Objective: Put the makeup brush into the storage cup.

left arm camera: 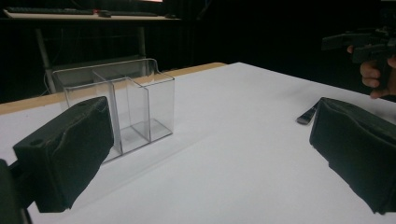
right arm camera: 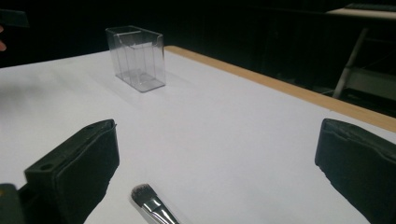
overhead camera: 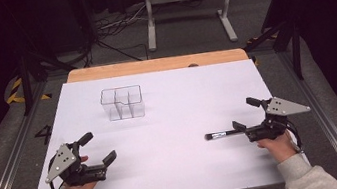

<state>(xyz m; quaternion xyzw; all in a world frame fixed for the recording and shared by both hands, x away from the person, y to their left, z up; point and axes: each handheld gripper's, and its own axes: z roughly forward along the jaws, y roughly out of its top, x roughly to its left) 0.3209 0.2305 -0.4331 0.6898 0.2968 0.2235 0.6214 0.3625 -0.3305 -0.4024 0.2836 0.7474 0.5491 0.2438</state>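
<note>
White table (overhead camera: 178, 174) bears brush (right arm camera: 152, 205) between right gripper's (right arm camera: 219, 172) parted jaws

Small makeup brush (overhead camera: 221, 134), dark handle, silver ferrule (short bristles), lying flat on the white table (overhead camera: 176, 123)

My hand-held grippers (overhead camera: 99, 148) (overhead camera: 243, 114): black jaws, grey plates. Worktop (overhead camera: 176, 123): white, tan wooden far edge. Organiser (overhead camera: 123, 102): clear. Brush (overhead camera: 223, 134): black handle, silver ferrule, dark bristles.
</note>
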